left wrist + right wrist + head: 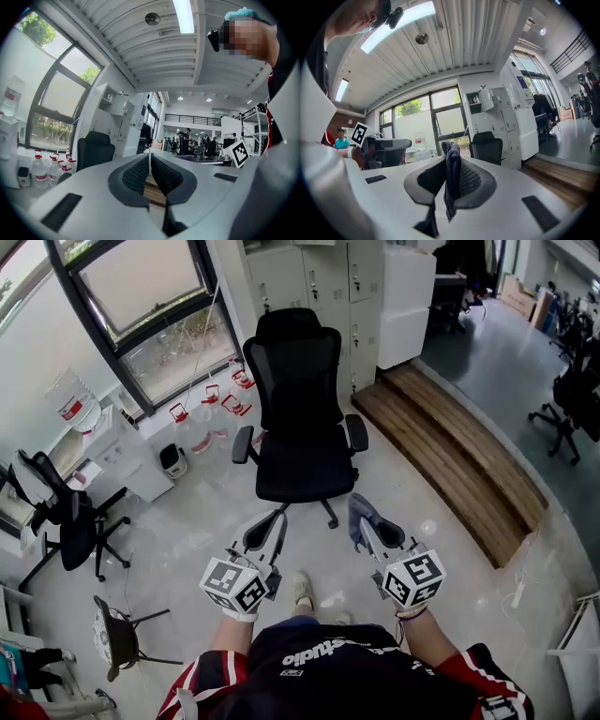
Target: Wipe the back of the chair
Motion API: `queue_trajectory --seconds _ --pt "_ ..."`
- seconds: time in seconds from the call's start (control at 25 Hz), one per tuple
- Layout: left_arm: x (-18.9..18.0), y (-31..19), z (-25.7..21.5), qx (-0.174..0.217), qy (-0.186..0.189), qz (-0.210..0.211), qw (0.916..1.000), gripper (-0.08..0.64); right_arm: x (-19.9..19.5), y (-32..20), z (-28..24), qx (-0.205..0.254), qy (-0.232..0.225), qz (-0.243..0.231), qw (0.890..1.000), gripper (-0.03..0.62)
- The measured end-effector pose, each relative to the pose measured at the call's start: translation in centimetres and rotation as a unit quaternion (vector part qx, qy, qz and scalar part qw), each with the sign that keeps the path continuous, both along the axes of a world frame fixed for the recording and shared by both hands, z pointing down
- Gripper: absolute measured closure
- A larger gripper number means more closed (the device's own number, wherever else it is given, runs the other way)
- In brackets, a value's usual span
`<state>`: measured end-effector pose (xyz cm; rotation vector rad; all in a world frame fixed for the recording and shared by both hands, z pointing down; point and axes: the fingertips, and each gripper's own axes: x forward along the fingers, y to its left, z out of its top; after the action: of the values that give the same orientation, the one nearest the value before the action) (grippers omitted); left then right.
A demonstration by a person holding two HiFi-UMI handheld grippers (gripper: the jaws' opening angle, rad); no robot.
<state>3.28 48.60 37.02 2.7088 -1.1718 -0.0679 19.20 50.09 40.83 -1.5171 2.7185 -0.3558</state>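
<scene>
A black office chair (303,418) with a mesh back stands ahead of me, its seat facing me. The chair (94,151) shows at the left of the left gripper view, and the chair (487,147) shows right of centre in the right gripper view. My right gripper (367,526) is shut on a dark blue-grey cloth (359,517), which hangs between its jaws as the cloth (451,180). My left gripper (268,532) is shut with nothing in it; its jaws meet. Both grippers are held low, short of the chair's seat.
A second black chair (70,517) and a stool (117,634) stand at the left. Water jugs (211,409) line the window wall, with a white dispenser (117,451) beside them. A raised wooden step (450,451) runs along the right. White lockers (319,287) stand behind the chair.
</scene>
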Motion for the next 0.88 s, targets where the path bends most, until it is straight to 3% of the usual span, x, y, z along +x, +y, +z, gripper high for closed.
queue_trajectory --seconds 0.28,0.88 --pt "-2.3 -6.0 1.5 -0.007 0.008 0.0 0.9999 0.526 -2.4 -5.4 1.1 -0.016 0.009 -0.001 1.0 0.528" --pt "-10.0 -24.6 -0.8 0.014 0.028 0.009 0.9995 0.526 -10.0 -23.7 -1.7 0.003 0.024 0.009 1.0 0.528"
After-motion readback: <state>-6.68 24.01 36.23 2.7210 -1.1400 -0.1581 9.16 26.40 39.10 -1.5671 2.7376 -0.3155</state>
